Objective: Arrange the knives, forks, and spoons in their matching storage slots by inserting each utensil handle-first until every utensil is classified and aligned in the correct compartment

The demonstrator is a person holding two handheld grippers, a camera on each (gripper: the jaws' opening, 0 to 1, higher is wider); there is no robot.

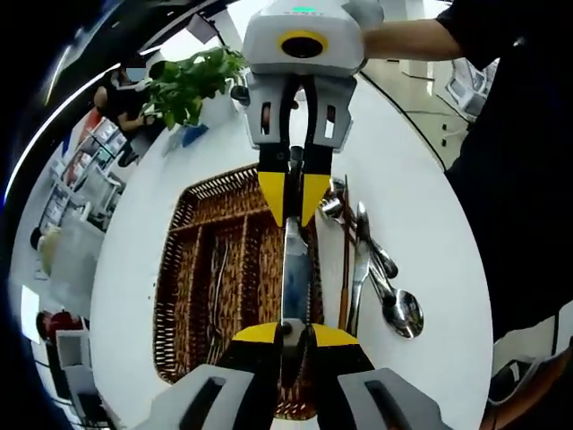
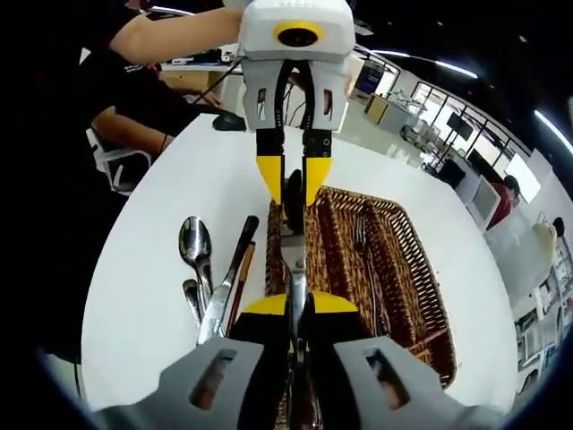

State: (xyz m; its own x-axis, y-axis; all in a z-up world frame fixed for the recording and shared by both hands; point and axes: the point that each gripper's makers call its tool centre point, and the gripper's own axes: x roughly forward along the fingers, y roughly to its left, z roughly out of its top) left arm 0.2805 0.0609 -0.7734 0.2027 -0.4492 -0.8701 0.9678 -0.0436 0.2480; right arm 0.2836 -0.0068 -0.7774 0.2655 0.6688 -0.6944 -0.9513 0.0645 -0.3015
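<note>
I have one knife (image 1: 294, 278) clamped between both grippers: my left gripper (image 1: 291, 333) has its jaws closed on one end, and my right gripper (image 2: 297, 309) pinches the other end. The knife hangs level over the wicker tray (image 1: 183, 269), along the compartment at the tray's side nearest the loose cutlery. A fork (image 2: 363, 237) already lies in a middle slot. The spoons (image 1: 398, 309) and remaining knives (image 2: 224, 287) lie on the white bench (image 1: 134, 260) just beside the tray.
</note>
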